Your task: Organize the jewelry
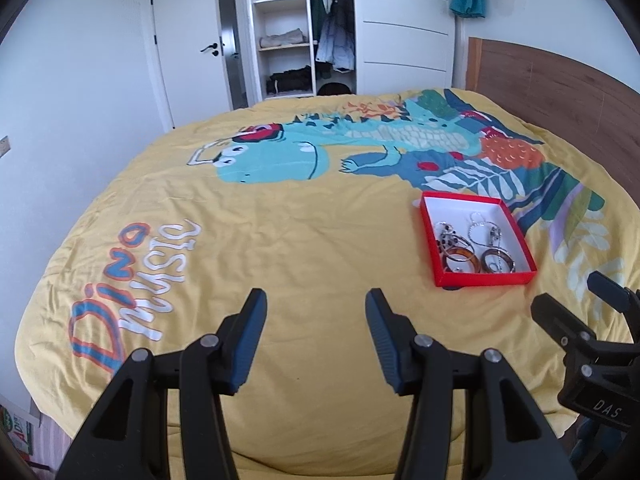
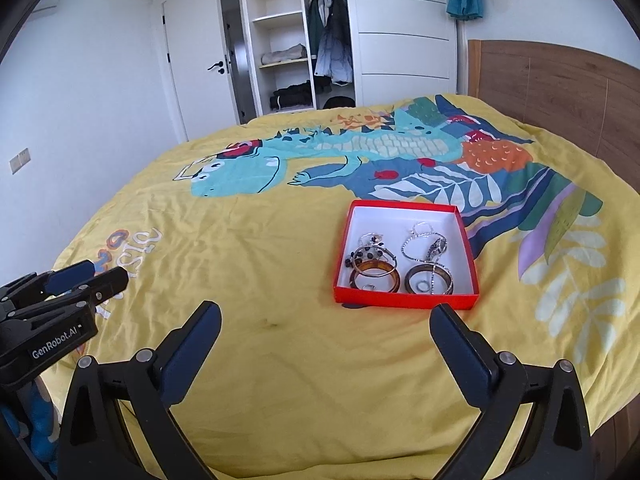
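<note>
Lying on the yellow bedcover (image 2: 280, 360), on its right half and close to the printed leaves: a shallow red box (image 2: 404, 298), white inside, open on top. Holding all the jewelry (image 2: 400, 264) in its nearer half. Resting at the front left of the box, a brown bangle (image 2: 394, 276) with a small ring inside it; lying just beside it at the front right, a darker bangle (image 2: 410, 280) with another small ring. Overlapping the left bangle, a silver piece with dark beads (image 2: 370, 252). Trailing across the right bangle and towards the back of the box, a thin silver chain (image 2: 420, 236); whether a small watch is tangled into it, cannot tell.

Hovering above the bare cover in front of the box, the right gripper (image 2: 326, 332), jaws standing wide apart, nothing between them, touching nothing. Hovering well to the left of the box, the left gripper (image 1: 316, 320), jaws also apart and gripping nothing, over plain yellow cloth near the printed letters.

Showing behind the bed: an open white wardrobe (image 2: 300, 40) with hanging coats and folded clothes, a white door (image 2: 192, 52), and a wooden headboard (image 2: 560, 88) on the right.
</note>
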### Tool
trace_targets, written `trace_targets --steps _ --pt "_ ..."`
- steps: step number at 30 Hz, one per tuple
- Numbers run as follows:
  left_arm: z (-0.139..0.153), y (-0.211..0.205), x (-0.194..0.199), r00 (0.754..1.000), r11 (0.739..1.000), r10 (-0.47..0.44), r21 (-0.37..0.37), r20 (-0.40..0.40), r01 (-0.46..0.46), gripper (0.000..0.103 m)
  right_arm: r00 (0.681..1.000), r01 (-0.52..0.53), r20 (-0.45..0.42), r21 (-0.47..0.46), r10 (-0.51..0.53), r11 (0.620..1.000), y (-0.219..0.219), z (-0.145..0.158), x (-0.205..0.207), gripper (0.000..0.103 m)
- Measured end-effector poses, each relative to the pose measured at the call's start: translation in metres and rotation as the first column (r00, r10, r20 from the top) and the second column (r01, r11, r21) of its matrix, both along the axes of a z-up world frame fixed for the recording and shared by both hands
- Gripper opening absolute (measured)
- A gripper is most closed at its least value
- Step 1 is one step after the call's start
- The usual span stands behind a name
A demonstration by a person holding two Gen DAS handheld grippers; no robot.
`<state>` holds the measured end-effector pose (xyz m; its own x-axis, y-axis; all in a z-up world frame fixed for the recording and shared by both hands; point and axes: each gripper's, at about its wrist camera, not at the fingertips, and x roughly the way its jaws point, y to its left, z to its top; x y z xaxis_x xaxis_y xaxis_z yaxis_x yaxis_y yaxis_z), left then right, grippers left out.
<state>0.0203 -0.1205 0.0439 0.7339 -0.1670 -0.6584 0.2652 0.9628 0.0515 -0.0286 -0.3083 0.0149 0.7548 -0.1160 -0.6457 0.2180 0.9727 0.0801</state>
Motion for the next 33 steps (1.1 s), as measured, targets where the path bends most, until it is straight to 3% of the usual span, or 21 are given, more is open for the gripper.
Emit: trace_targets --steps 16,33 --pt "0.016 0.057 -0.033 0.995 0.996 0.071 -0.052 0.064 -0.068 0.049 1.0 -0.015 0.023 -0.036 0.016 0.999 0.038 0.012 -0.027 0.103" --pt "0.013 0.066 -0.042 0.995 0.996 0.078 -0.048 0.063 -0.075 0.049 0.999 -0.02 0.035 -0.055 0.022 0.998 0.046 0.016 -0.038 0.103"
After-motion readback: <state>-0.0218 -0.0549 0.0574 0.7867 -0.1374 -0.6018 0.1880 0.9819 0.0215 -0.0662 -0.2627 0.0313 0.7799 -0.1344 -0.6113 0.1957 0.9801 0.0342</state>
